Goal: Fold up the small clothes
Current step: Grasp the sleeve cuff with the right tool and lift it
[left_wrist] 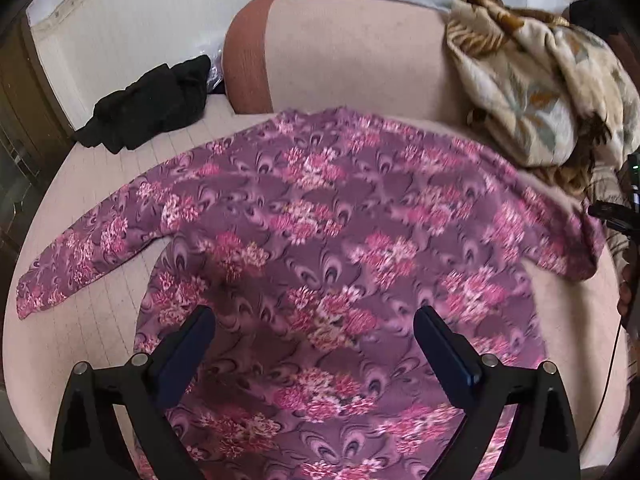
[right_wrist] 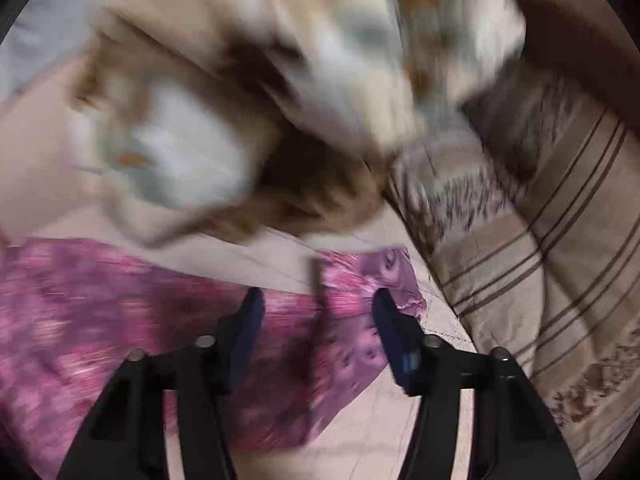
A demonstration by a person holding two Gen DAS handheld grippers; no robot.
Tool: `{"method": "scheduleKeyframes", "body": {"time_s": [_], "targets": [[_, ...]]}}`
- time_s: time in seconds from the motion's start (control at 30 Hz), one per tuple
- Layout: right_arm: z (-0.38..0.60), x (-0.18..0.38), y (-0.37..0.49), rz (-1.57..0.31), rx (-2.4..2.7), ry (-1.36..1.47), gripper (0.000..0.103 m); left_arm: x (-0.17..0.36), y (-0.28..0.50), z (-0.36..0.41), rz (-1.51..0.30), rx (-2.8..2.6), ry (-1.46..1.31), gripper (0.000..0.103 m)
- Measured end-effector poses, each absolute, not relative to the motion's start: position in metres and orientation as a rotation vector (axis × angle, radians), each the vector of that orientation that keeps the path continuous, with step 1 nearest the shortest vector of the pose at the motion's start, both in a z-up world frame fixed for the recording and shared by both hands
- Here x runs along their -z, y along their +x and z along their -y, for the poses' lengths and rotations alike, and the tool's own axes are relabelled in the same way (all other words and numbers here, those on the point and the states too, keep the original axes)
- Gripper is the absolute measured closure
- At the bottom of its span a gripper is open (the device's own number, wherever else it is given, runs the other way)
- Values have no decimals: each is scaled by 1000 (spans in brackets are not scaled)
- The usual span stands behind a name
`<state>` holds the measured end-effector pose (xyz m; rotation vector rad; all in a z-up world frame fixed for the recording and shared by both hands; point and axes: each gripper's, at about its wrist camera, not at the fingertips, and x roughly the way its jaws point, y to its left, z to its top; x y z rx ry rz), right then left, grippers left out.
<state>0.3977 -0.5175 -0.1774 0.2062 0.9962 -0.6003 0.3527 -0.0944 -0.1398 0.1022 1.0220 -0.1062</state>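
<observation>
A purple top with pink flower print (left_wrist: pixel 320 248) lies spread flat on a pale pink couch seat (left_wrist: pixel 100 320), both sleeves stretched out to the sides. My left gripper (left_wrist: pixel 314 314) hovers open over the lower body of the top, nothing between its fingers. In the blurred right wrist view, my right gripper (right_wrist: pixel 320 300) stands open above the end of the top's right sleeve (right_wrist: pixel 360 312), which lies between and below the fingers; no pad presses on it. The right gripper's black body (left_wrist: pixel 616 216) shows at the right edge of the left wrist view.
A black garment (left_wrist: pixel 148 108) lies bunched at the couch's back left. A beige leaf-print blanket (left_wrist: pixel 540 92) is heaped at the back right, close to the sleeve. A striped cushion (right_wrist: pixel 540 240) sits to the right. The couch backrest (left_wrist: pixel 352 56) rises behind the top.
</observation>
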Motion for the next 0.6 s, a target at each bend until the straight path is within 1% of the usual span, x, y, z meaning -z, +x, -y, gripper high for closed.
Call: {"method": "scheduleKeyframes", "body": {"time_s": [0.1,0.17,0.2,0.27,0.33,0.47,0.5,0.6], "targets": [[535,217,402,-1094,624,217,49,150,353,96,-1052,117,96,2],[540,231,401,-1119,627,229,55,153,352,98,-1063,122,100,2],[541,230,400,-1109,625,231,67,153,350,99,-1062,121,103,2],[541,223,398,-1099,634,220,95,150,350,96,-1063,128,94,2],[540,206,391,-1061,625,244,95,144,348,92,-1063,139,68,2],[492,129,364,-883,507,231,96,124,344,81,-1053,161,14,2],[464,102,356,-825,447,210,96,118,343,76,-1045,163,2,2],[375,47,329,-692,248,132,96,98,337,47,-1024,161,-64,2]]}}
